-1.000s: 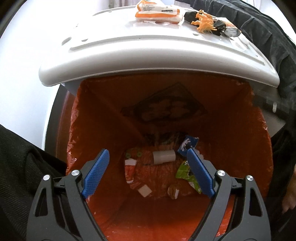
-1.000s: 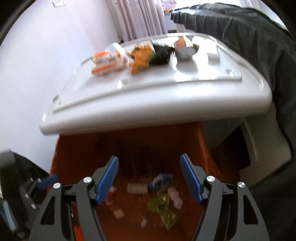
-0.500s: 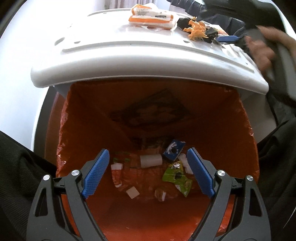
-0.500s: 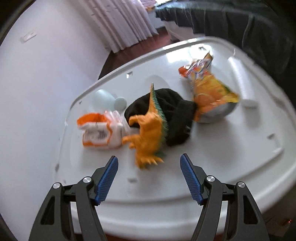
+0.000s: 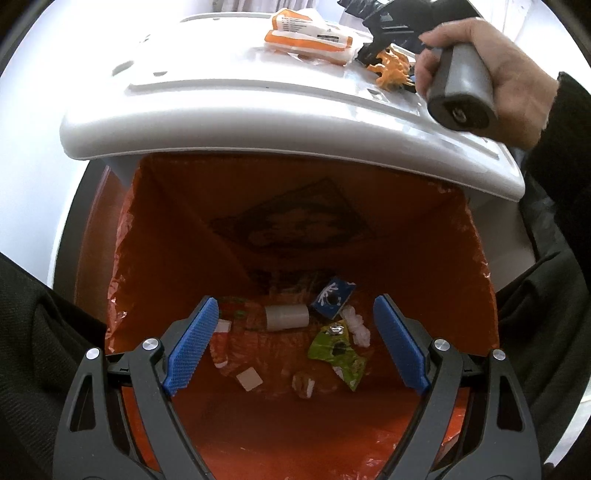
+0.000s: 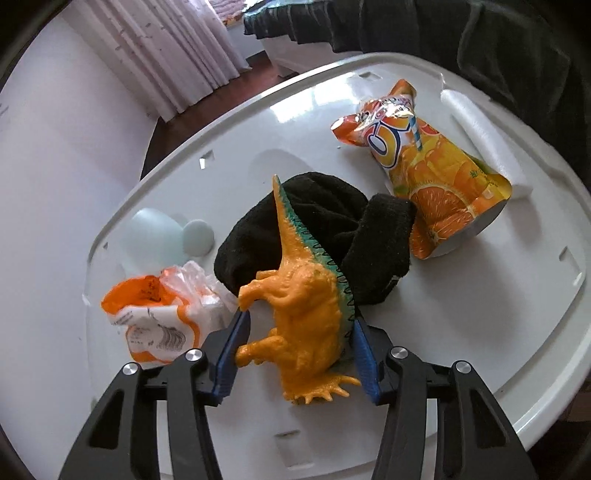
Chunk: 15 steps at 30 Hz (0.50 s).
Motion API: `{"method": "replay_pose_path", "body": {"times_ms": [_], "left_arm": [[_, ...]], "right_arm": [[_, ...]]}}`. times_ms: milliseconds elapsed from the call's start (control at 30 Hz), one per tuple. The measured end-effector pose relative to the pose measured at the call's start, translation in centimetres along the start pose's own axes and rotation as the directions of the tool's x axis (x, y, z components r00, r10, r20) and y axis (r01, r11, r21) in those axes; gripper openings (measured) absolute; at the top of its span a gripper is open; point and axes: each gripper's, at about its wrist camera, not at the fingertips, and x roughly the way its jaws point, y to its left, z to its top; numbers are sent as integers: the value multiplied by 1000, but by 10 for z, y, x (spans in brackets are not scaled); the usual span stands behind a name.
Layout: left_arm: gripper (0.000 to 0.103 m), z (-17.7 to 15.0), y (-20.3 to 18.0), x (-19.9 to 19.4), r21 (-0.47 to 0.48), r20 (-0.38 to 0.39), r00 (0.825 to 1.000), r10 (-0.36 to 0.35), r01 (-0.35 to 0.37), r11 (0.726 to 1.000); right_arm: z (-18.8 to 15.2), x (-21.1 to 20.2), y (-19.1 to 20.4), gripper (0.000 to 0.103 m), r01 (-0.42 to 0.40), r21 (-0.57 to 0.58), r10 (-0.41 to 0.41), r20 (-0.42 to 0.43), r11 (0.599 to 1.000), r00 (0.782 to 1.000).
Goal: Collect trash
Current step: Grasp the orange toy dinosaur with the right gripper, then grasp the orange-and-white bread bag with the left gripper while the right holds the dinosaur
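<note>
My left gripper [image 5: 293, 345] is open and empty above the bin's orange liner [image 5: 424, 240], which holds a paper cup [image 5: 286, 316], a blue packet [image 5: 331, 298] and a green wrapper [image 5: 338, 352]. My right gripper [image 6: 295, 354] is on the white lid [image 6: 480, 314], its jaws either side of an orange toy dinosaur [image 6: 306, 306], narrowed against its body. Next to it lie a black sock [image 6: 332, 221], an orange juice pouch [image 6: 436, 173] and an orange-white wrapper [image 6: 162, 317]. The left wrist view shows the wrapper [image 5: 310, 35] and the right hand [image 5: 491, 74].
The white lid [image 5: 240, 103] overhangs the bin's far side. A pale blue egg-shaped thing [image 6: 155, 240] sits at the lid's left. Dark fabric [image 6: 480, 37] lies beyond the lid, with curtains [image 6: 166, 48] at the back left.
My right gripper moved forward and down over the dinosaur, and its jaws narrowed around it. My left gripper stayed open over the bin.
</note>
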Motion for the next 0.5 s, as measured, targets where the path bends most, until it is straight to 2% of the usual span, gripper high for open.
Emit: {"method": "replay_pose_path", "body": {"times_ms": [67,133,167,300,400,500], "left_arm": [[84,0,2,-2,-8,6,1000,1,-1,1000],[84,0,3,-3,-19,14,1000,-5,6,1000],[84,0,4,-4,-23,17,1000,-9,10,1000],[84,1,2,-4,-20,21,1000,-16,16,1000],[84,0,1,-5,-11,27,1000,-14,14,1000],[84,0,0,-6,-6,38,999,-15,15,1000]], "right_arm": [[-5,-7,-5,51,-29,13,29,-15,1000,999],[-9,-21,-25,51,-121,44,122,-23,992,992],[-10,-26,-30,51,-141,44,142,-22,989,990],[-21,-55,-56,51,-236,-33,235,-43,971,971],[-31,-65,-75,51,-244,-104,239,-64,964,969],[-41,-79,-97,52,-240,-146,237,-40,960,971]]}}
